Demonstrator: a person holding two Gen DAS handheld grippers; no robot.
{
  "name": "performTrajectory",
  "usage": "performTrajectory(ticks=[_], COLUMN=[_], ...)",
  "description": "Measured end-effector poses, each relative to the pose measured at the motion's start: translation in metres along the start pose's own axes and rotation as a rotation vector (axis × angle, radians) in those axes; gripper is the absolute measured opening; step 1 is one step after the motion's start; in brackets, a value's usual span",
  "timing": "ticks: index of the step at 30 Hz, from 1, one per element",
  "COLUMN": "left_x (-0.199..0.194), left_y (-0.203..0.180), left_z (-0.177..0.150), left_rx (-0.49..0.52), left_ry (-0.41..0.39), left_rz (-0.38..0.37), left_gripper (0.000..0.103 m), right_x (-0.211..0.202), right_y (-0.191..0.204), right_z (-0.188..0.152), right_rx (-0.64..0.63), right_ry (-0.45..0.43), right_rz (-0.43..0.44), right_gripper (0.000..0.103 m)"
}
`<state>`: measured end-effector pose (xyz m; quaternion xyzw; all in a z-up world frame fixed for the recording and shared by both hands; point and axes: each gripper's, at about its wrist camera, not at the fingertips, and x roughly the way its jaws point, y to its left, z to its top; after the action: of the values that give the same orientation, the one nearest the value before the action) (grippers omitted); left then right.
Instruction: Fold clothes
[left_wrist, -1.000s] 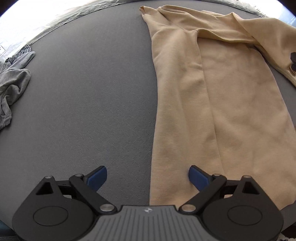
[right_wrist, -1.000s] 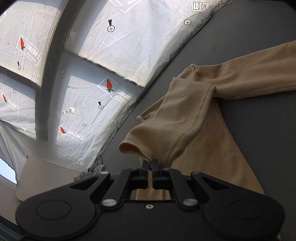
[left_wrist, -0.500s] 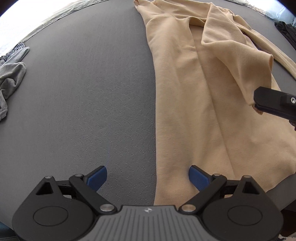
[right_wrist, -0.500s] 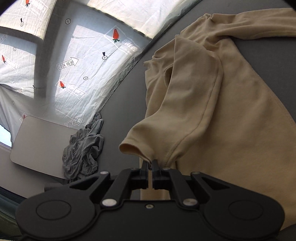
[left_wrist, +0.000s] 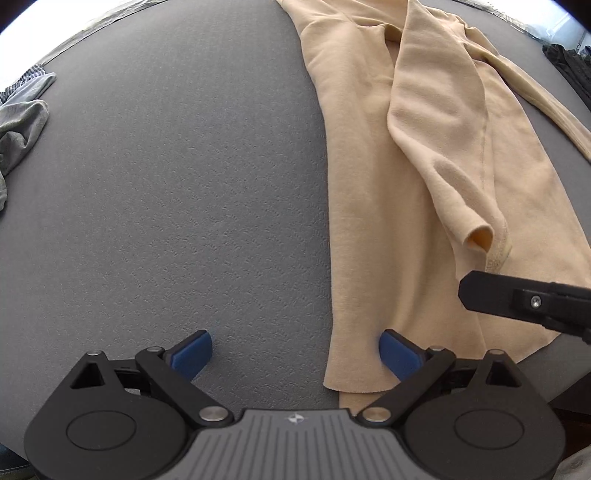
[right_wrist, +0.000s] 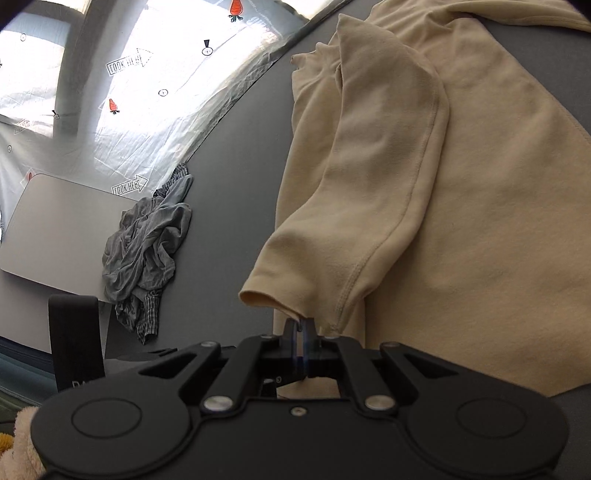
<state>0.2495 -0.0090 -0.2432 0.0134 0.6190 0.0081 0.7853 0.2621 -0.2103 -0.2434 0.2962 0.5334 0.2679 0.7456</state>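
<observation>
A beige long-sleeved shirt (left_wrist: 384, 206) lies spread on the grey table (left_wrist: 184, 184). One sleeve (left_wrist: 443, 122) is drawn back across the body toward the near hem. My right gripper (right_wrist: 300, 325) is shut on that sleeve's cuff (right_wrist: 269, 295), holding it just above the cloth. In the left wrist view the right gripper (left_wrist: 466, 291) enters from the right, beside the cuff opening (left_wrist: 478, 238). My left gripper (left_wrist: 295, 350) stands open, pointing down over the shirt's near left corner; its right blue pad (left_wrist: 397, 349) is over the cloth, the left pad (left_wrist: 192, 350) over bare table.
A crumpled grey garment (right_wrist: 147, 243) lies at the table's left edge, also seen as grey cloth (left_wrist: 18, 125) in the left wrist view. A dark garment (left_wrist: 569, 66) sits at the far right. A white printed sheet (right_wrist: 147, 92) and a grey panel (right_wrist: 55, 229) lie beyond the table.
The right gripper has carried the cuff across the shirt toward the near hem, so the sleeve now lies folded over the body. The left gripper has shifted slightly along the shirt's left edge, still open.
</observation>
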Motion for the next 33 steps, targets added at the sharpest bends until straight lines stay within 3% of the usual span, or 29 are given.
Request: performTrajectory(ticks=[6, 12, 18, 20, 24, 27, 29, 33], left_x=[-0.002, -0.003, -0.003, 0.001, 0.002, 0.004, 0.006, 0.007], left_y=[0.004, 0.008, 0.008, 0.014, 0.012, 0.015, 0.024, 0.023], left_z=[-0.004, -0.009, -0.008, -0.006, -0.003, -0.004, -0.012, -0.011], left_rx=[0.014, 0.028, 0.040, 0.048, 0.064, 0.068, 0.067, 0.064], left_ry=[0.001, 0.002, 0.009, 0.011, 0.013, 0.015, 0.016, 0.015], left_rz=[-0.016, -0.026, -0.029, -0.030, -0.029, -0.031, -0.034, -0.032], left_gripper=[0.097, 0.097, 0.097, 0.098, 0.099, 0.101, 0.101, 0.102], right_x=[0.010, 0.002, -0.015, -0.021, -0.014, -0.008, -0.010, -0.021], right_y=[0.010, 0.017, 0.001, -0.007, -0.012, -0.011, -0.003, 0.005], right_z=[-0.011, -0.011, -0.010, -0.010, -0.011, -0.012, -0.012, -0.015], right_rx=[-0.025, -0.004, 0.141, 0.186, 0.211, 0.215, 0.180, 0.181], right_ry=[0.023, -0.064, -0.175, -0.200, -0.185, -0.183, -0.197, -0.222], right_rz=[-0.042, -0.107, -0.127, -0.174, -0.201, -0.146, -0.092, 0.014], right_gripper=[0.002, 0.008, 0.018, 0.031, 0.033, 0.028, 0.008, 0.003])
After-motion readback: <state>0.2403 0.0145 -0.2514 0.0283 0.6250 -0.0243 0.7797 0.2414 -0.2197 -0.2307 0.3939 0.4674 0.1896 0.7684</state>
